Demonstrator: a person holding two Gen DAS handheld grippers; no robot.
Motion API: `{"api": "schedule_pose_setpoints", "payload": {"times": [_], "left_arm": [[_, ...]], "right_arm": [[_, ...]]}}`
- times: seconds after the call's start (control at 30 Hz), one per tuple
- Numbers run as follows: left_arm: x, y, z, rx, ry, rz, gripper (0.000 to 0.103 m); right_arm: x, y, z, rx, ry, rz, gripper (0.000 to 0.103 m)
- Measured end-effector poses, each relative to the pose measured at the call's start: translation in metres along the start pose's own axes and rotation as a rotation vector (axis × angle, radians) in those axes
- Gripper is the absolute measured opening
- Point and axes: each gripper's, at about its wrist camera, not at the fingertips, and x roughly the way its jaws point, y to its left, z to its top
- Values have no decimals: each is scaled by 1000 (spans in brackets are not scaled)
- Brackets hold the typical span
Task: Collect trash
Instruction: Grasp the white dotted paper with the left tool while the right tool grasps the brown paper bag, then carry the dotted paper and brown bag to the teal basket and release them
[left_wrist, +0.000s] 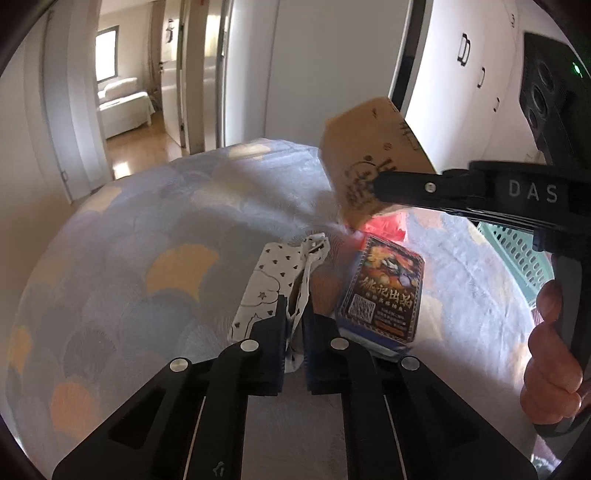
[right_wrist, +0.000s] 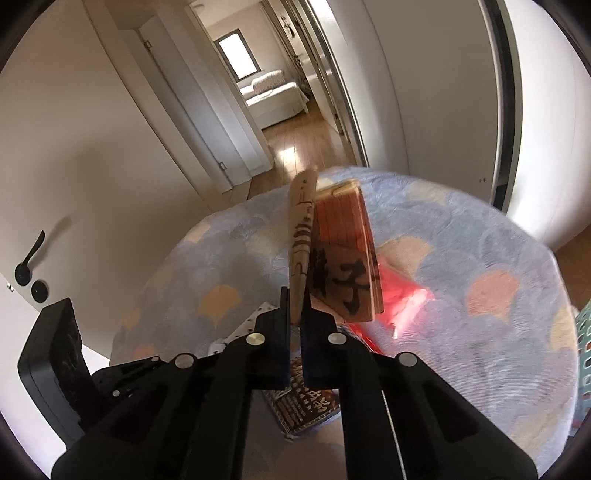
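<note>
Two tongs at work over a bed covered in a blue spread with fan-shaped patches of orange and yellow.

Left tongs: jaws drawn together on a white paper wrapper printed with small black hearts. The wrapper sticks forward from between the jaws and hangs just above the spread.

Right tongs: jaws clamped on the edge of a brown cardboard box with black printed characters. The box is held in the air, tilted, clear of the bed. From the left wrist view the same box shows at upper right, pinched by the right tongs' black finger, with the person's right hand on the handle.

On the bed:
- a card pack with dark, colourful printing and a QR code, lying flat just right of the wrapper; whether they touch, I cannot tell.
- a red plastic bag, blurred, lying beneath and beyond the lifted box.

A teal perforated basket stands at the right edge of the bed.

An open doorway behind looks onto a wood floor and a white sofa.
</note>
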Motion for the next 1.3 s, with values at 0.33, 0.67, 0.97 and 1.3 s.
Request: {"api": "schedule_pose_setpoints", "payload": {"times": [0.33,0.67,0.97,1.3], "left_arm": [[-30,-13,6,-56,-72,-32,5],[-45,-59,28,-15,-132,-101,5],[-37,-137,51,52,-154,-231,5],[5,-238,68,164,-97,-343,5]], "right_arm": [[-54,-23,-9,15,-87,-7,2],[-124,-65,-18,44,-171,-86,3],[-185,-123,-32,105,-262,-181,3],[-238,-220,-58,267,-313,-281,2]]}}
